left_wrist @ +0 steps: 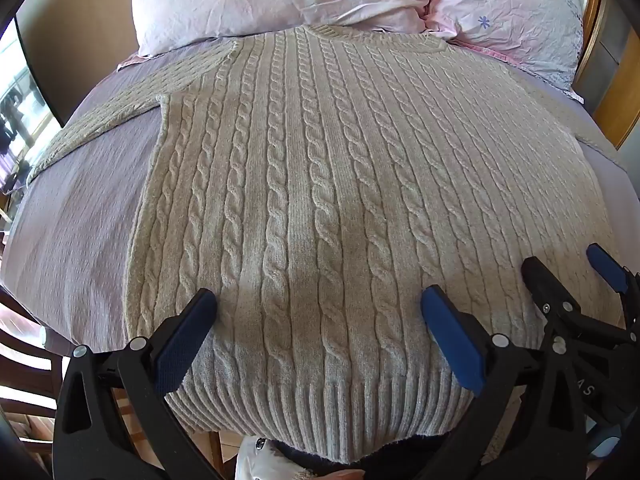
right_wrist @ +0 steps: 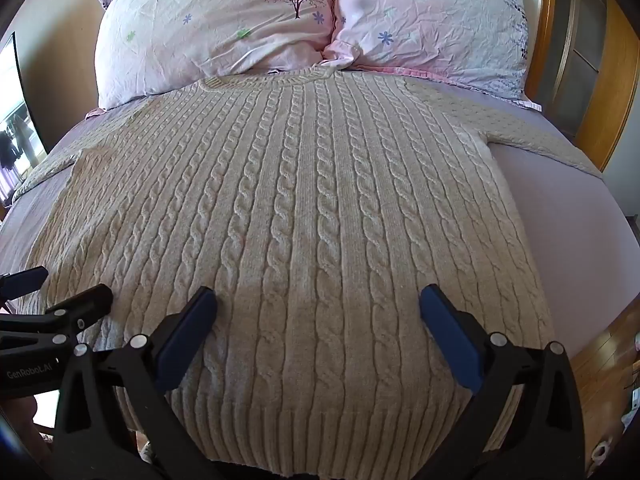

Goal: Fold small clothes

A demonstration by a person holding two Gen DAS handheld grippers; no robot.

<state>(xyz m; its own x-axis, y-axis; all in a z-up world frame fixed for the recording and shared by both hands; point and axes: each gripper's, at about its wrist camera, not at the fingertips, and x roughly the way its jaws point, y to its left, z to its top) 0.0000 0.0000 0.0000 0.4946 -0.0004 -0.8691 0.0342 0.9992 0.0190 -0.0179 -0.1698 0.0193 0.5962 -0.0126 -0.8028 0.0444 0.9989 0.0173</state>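
Both grippers sit at the bottom of their frames, just above the ribbed hem. The left gripper [left_wrist: 318, 308] has its fingers spread wide, nothing between them but knit, and the right gripper [right_wrist: 318, 308] is the same: wide apart, holding nothing.

The cable-knit sweater [left_wrist: 320, 184] lies flat, front up, filling the middle of both views, hem hanging a bit over the near edge of the bed [right_wrist: 560, 208]. One sleeve [left_wrist: 100, 120] runs off to the upper left, the other sleeve [right_wrist: 540, 136] to the upper right. The collar touches the pillows [right_wrist: 248, 28] at the top.

My worry: it's thick, stretchy knit. Pinch only the top layer and the back layer drags behind, giving a lumpy fold. That overhanging hem could also slide off when tugged.
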